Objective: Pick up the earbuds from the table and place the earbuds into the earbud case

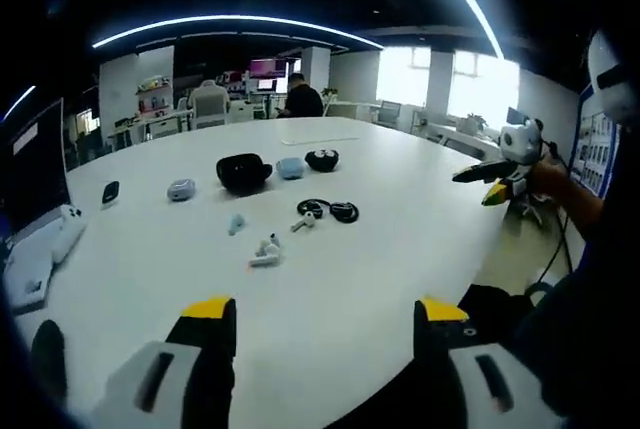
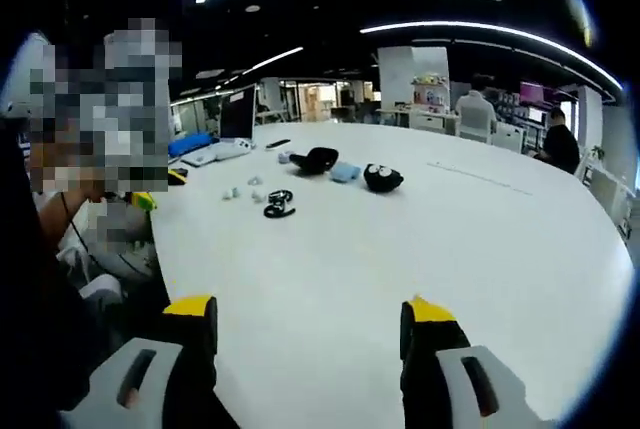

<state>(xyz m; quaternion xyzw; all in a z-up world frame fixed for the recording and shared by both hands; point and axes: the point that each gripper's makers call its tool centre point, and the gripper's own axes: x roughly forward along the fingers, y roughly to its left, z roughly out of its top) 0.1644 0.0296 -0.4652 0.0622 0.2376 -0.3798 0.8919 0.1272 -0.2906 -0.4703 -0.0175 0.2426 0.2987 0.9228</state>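
Both the left gripper (image 1: 322,324) and right gripper (image 2: 304,321) hover with jaws wide, holding nothing, above the white surface (image 1: 360,279); earbuds (image 1: 266,251) lie well ahead.

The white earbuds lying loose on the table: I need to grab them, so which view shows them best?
The left gripper view: the white earbuds lie near its centre on the white table, their shapes distinct, in front of the open black case. In the right gripper view they are far-off pale specks beside the black looped cable.
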